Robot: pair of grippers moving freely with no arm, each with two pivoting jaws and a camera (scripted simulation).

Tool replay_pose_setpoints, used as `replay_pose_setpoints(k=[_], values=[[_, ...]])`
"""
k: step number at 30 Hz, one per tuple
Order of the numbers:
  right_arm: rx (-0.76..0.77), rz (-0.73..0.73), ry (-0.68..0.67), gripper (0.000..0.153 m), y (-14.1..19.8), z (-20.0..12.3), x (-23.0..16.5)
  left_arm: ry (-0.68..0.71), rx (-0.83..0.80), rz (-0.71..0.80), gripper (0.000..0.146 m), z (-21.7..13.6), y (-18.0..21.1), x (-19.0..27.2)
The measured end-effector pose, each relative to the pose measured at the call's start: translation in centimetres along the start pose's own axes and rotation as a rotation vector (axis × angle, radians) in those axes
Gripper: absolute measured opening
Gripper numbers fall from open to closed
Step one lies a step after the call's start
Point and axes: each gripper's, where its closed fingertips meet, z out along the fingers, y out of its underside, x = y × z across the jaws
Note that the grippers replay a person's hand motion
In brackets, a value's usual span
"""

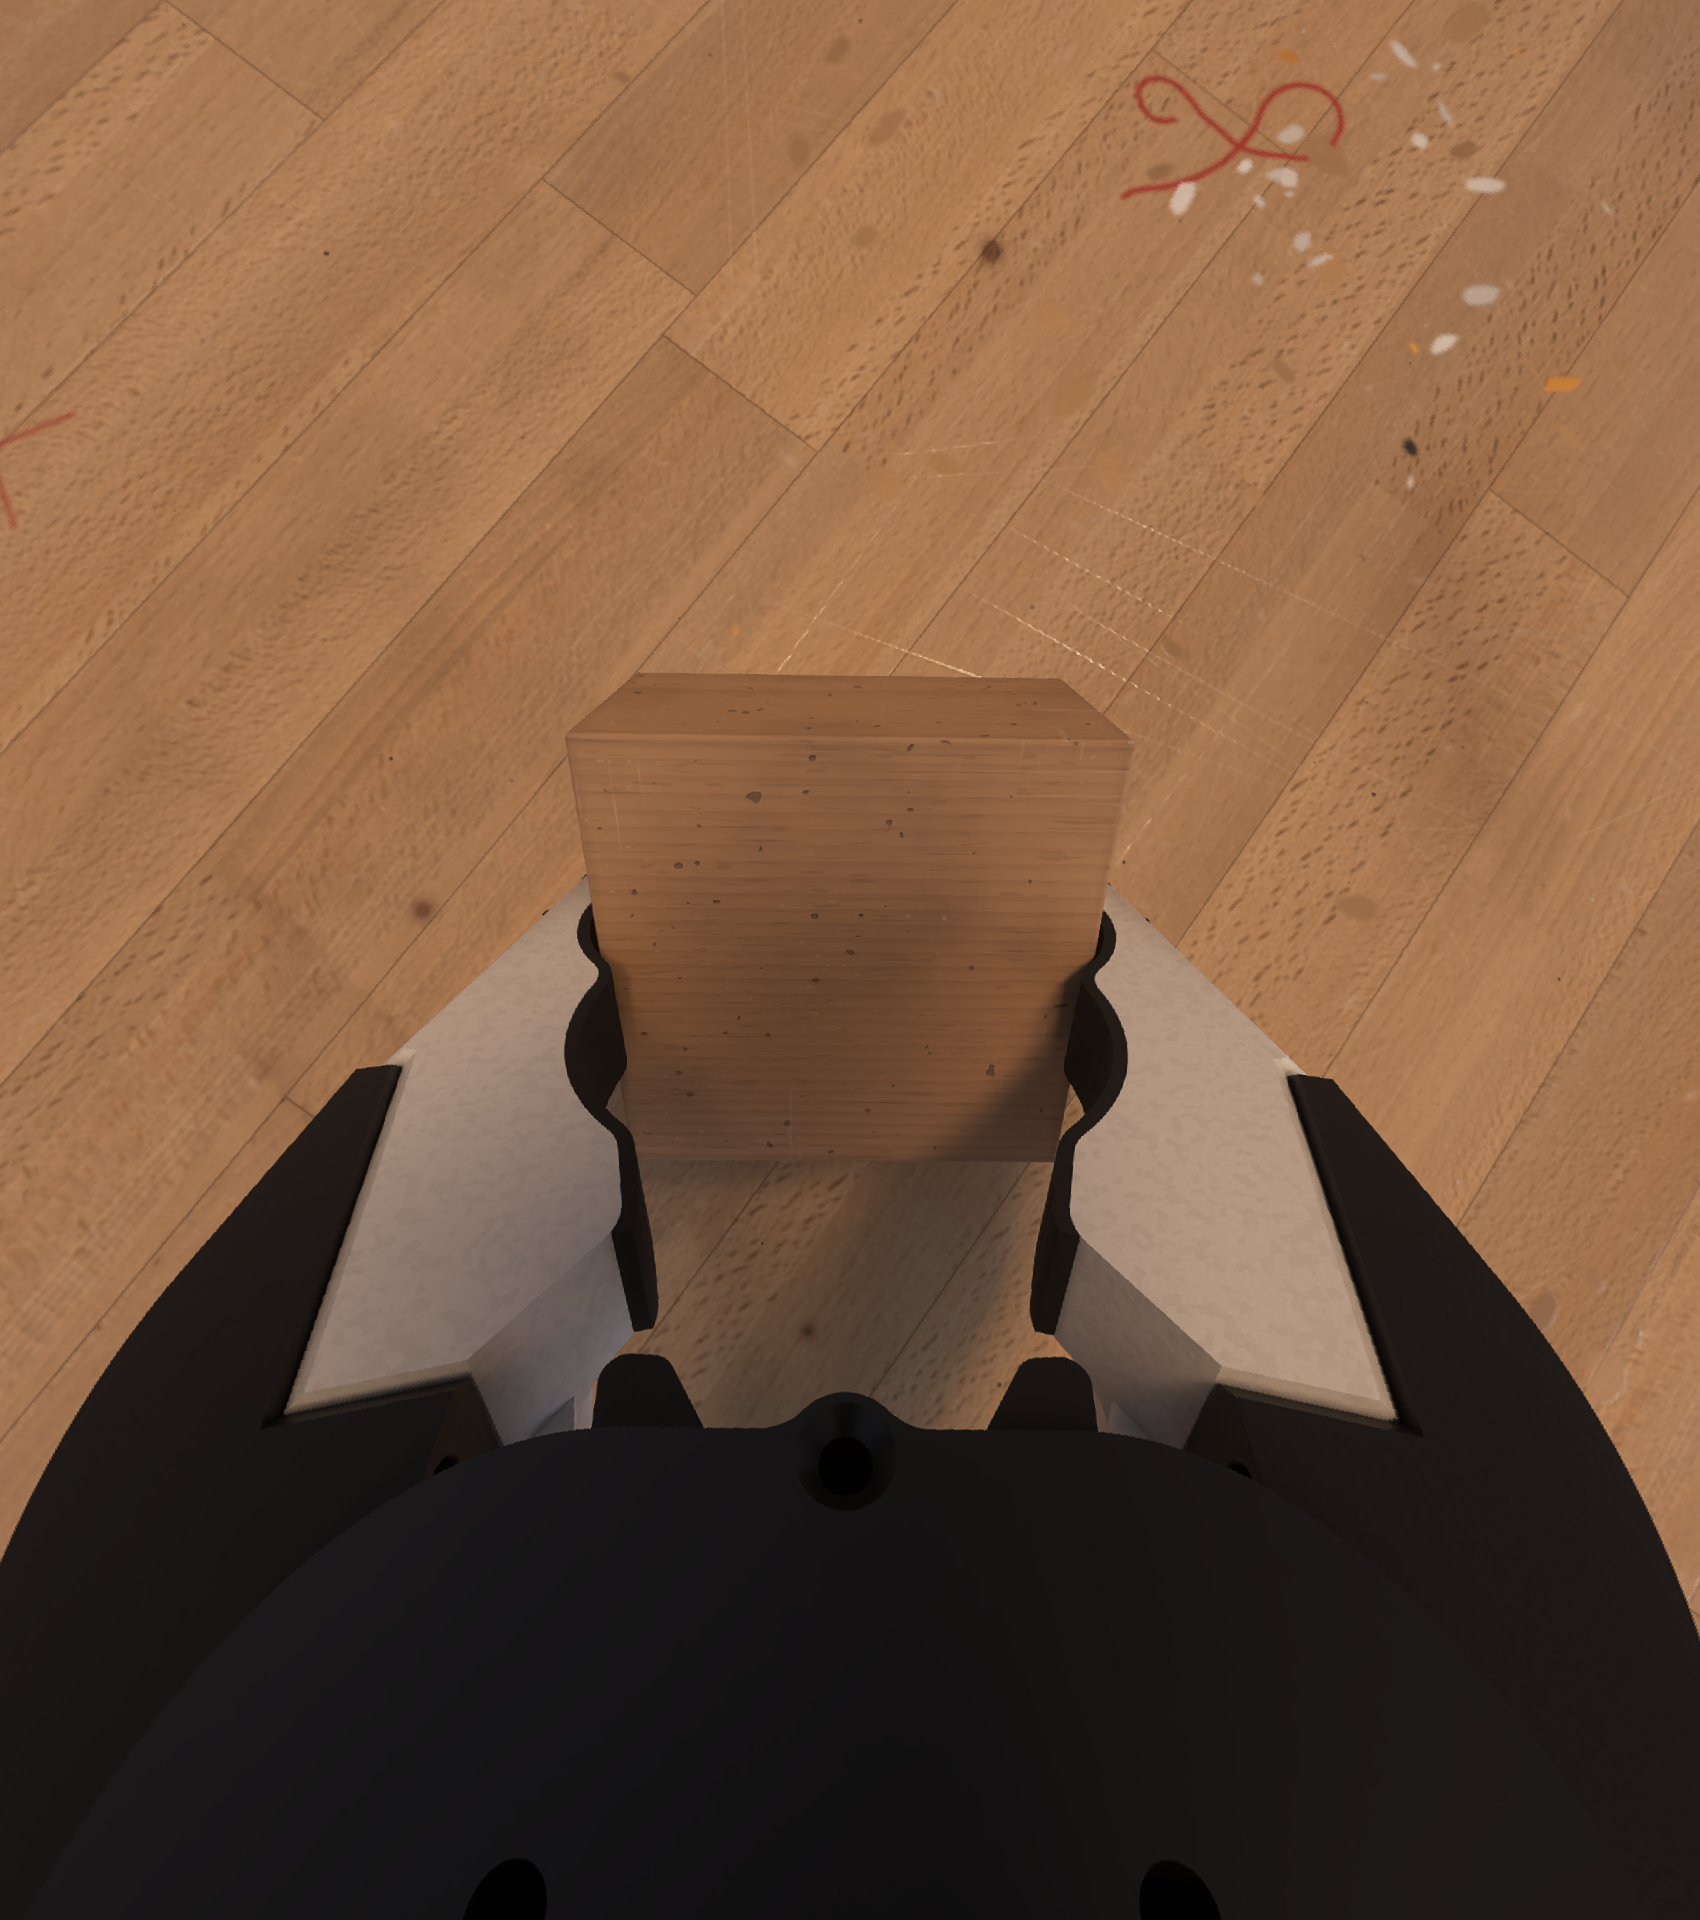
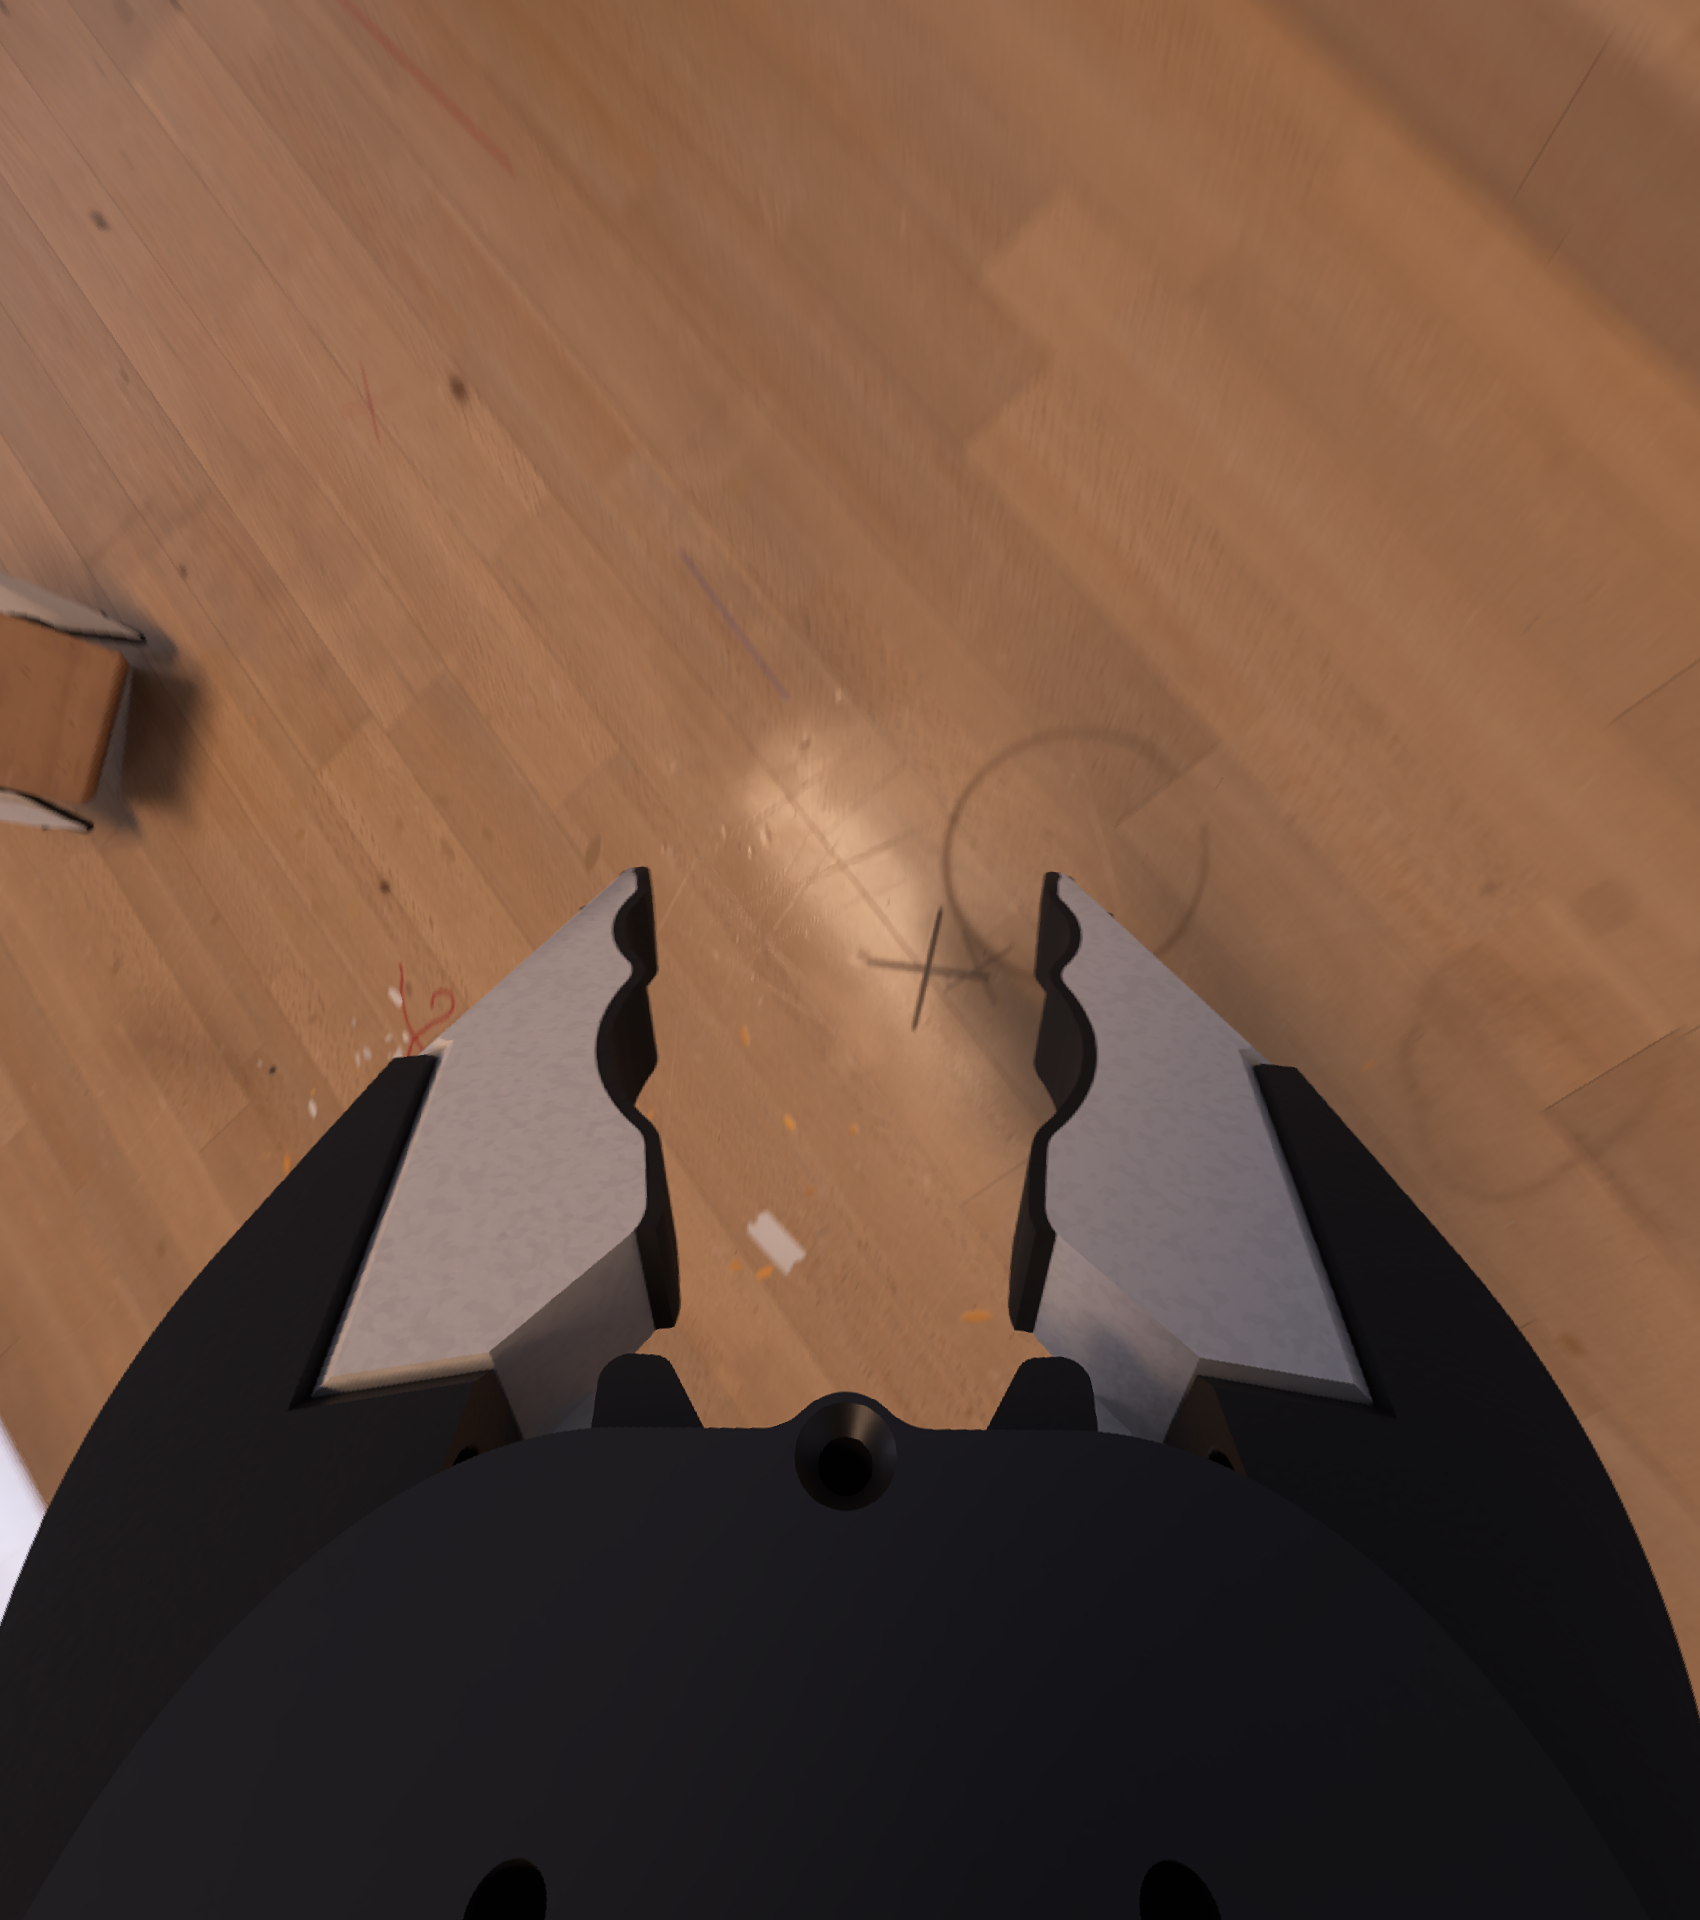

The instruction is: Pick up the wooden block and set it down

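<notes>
Left gripper (image 1: 846, 914) clamped on block (image 1: 851, 935) above bench (image 1: 306, 727). Right gripper (image 2: 846, 883) fingers apart, holding nothing.

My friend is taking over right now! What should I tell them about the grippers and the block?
Left hand-held gripper: shut on the wooden block, fingers pressing both its sides.
Right hand-held gripper: open, holding nothing, over the wooden floor.
Done: block gripped. Whether it is lifted off the floor cannot be told.
Left: set it down and let go.

Speckled brown wooden block (image 1: 846, 925)
</notes>
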Motion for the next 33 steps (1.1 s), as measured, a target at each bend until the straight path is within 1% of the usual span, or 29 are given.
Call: replay_pose_setpoints(k=[3,6,8,11,13,14,15,16,18,19,20,22,24,25,26,27,30,31,33], values=[[0.147,-0.044,0.044,0.059,-2.8,-2.7,-0.8,0.001,-0.003,0.003,0.087,0.0,0.0,0.0],[0.195,-0.106,0.044,0.058,-4.2,-4.3,-3.4,-0.008,0.004,0.006,0.087,0.1,-0.2,0.0],[0.21,-0.184,0.031,0.059,-4.7,-4.6,-6.6,-0.012,0.017,0.008,0.087,0.0,-0.5,0.0],[0.229,-0.31,0.007,0.06,-4.7,-4.1,-11.7,-0.013,0.03,0.011,0.087,-0.1,-0.7,0.0],[0.212,-0.366,0.019,0.06,-4.2,-3.5,-13.4,-0.018,0.025,0.019,0.087,-0.2,-0.7,0.1],[0.209,-0.379,0.042,0.06,-4.0,-3.3,-13.4,-0.02,0.021,0.024,0.087,-0.2,-0.6,0.2],[0.201,-0.379,0.072,0.059,-3.8,-3.1,-12.7,-0.022,0.019,0.028,0.087,-0.3,-0.6,0.2],[0.188,-0.368,0.118,0.058,-3.8,-3.1,-11.1,-0.023,0.02,0.029,0.087,-0.4,-0.6,0.2],[0.155,-0.381,0.312,0.058,-4.0,-3.5,-6.0,-0.02,0.029,0.029,0.087,-0.6,-0.7,0.3],[0.111,-0.411,0.416,0.059,-3.9,-3.6,-3.1,-0.02,0.032,0.029,0.087,-0.6,-0.8,0.3],[0.066,-0.426,0.49,0.062,-3.7,-3.6,-0.6,-0.02,0.032,0.029,0.087,-0.6,-0.8,0.3],[-0.017,-0.457,0.592,0.07,-3.3,-3.3,3.7,-0.021,0.029,0.033,0.087,-0.6,-0.8,0.4],[-0.097,-0.52,0.682,0.071,-3.1,-3.0,6.9,-0.024,0.025,0.035,0.087,-0.5,-0.8,0.3],[-0.12,-0.549,0.714,0.07,-3.2,-2.7,7.8,-0.023,0.025,0.034,0.087,-0.5,-0.8,0.3],[-0.123,-0.579,0.71,0.063,-3.4,-2.1,8.3,-0.02,0.026,0.032,0.087,-0.4,-0.8,0.3],[-0.128,-0.599,0.691,0.052,-3.4,-1.6,8.7,-0.017,0.026,0.029,0.087,-0.3,-0.8,0.3],[-0.21,-0.641,0.702,0.02,-3.0,-0.8,10.1,-0.009,0.021,0.026,0.087,0.0,-0.7,0.3],[-0.221,-0.657,0.718,0.012,-2.9,-1.0,10.3,-0.009,0.019,0.026,0.087,0.1,-0.7,0.3],[-0.218,-0.676,0.76,0.002,-3.3,-2.4,9.7,-0.006,0.016,0.024,0.087,0.3,-0.6,0.3]])
